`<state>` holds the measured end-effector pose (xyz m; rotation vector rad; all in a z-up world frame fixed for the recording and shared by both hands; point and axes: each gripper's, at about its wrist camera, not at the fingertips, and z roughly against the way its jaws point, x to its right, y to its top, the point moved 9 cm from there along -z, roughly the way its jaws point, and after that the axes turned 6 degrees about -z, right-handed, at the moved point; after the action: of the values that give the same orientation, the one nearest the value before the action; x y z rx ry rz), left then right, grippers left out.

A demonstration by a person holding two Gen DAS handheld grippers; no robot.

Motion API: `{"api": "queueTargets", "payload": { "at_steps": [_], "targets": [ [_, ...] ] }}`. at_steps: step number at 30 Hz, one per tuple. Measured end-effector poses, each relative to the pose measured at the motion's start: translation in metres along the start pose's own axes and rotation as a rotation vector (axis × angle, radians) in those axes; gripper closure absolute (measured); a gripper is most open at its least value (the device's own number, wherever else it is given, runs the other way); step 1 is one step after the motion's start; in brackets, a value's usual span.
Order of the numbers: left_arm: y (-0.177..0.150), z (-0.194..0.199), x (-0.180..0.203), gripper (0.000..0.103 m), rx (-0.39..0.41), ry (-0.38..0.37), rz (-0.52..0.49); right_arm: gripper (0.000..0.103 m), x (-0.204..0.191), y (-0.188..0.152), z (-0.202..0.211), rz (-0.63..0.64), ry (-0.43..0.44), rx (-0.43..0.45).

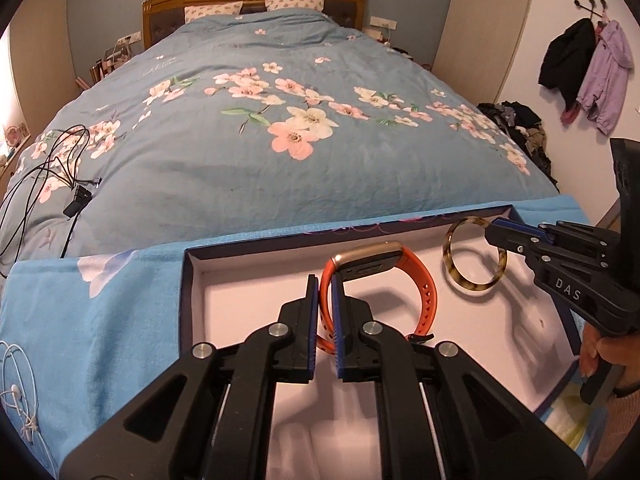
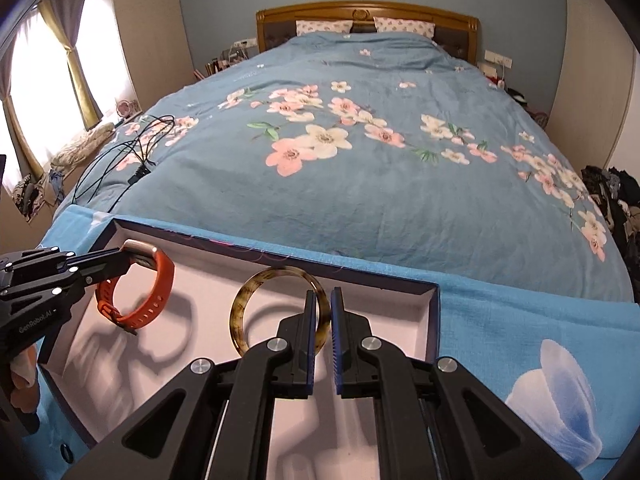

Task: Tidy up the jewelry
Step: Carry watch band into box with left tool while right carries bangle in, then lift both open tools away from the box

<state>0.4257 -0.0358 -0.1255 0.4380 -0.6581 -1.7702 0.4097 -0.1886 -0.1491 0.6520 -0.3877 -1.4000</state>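
An orange watch band (image 1: 424, 284) with a gold case is pinched by its strap in my left gripper (image 1: 325, 284), held above the white inside of a dark box (image 1: 256, 280). It also shows in the right wrist view (image 2: 160, 280), with the left gripper (image 2: 124, 258) on it. A tortoiseshell bangle (image 1: 456, 276) is pinched at its rim by my right gripper (image 1: 494, 230). In the right wrist view the bangle (image 2: 240, 312) stands upright between the fingers of the right gripper (image 2: 323, 300), over the box (image 2: 434, 320).
The box lies on a light blue cloth (image 2: 520, 320) at the foot of a bed with a blue floral cover (image 1: 280, 160). Black cables (image 1: 48, 176) lie on the cover's left. White earphones (image 1: 16, 392) lie at the left on the cloth. Clothes (image 1: 520, 124) are piled at the right.
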Motion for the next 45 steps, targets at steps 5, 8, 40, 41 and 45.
{"api": "queueTargets", "payload": {
  "at_steps": [5, 8, 40, 41, 45],
  "targets": [
    [0.0, -0.014, -0.001, 0.095, -0.039, 0.01, 0.006, 0.097, 0.0, -0.002, -0.011, -0.01, -0.007, -0.036],
    [-0.001, -0.023, -0.004, 0.096, -0.069, 0.022, 0.018, 0.097, 0.0, -0.001, -0.015, -0.012, -0.02, -0.047],
    [-0.13, 0.163, 0.018, 0.047, 0.267, 0.051, -0.128, 0.069, -0.042, -0.171, 0.129, 0.198, 0.189, 0.019],
    [-0.133, 0.162, 0.018, 0.047, 0.263, 0.051, -0.13, 0.069, -0.041, -0.176, 0.127, 0.191, 0.191, 0.008],
    [-0.147, 0.163, 0.025, 0.045, 0.257, 0.055, -0.151, 0.07, -0.039, -0.186, 0.126, 0.171, 0.185, 0.001]
  ]
}}
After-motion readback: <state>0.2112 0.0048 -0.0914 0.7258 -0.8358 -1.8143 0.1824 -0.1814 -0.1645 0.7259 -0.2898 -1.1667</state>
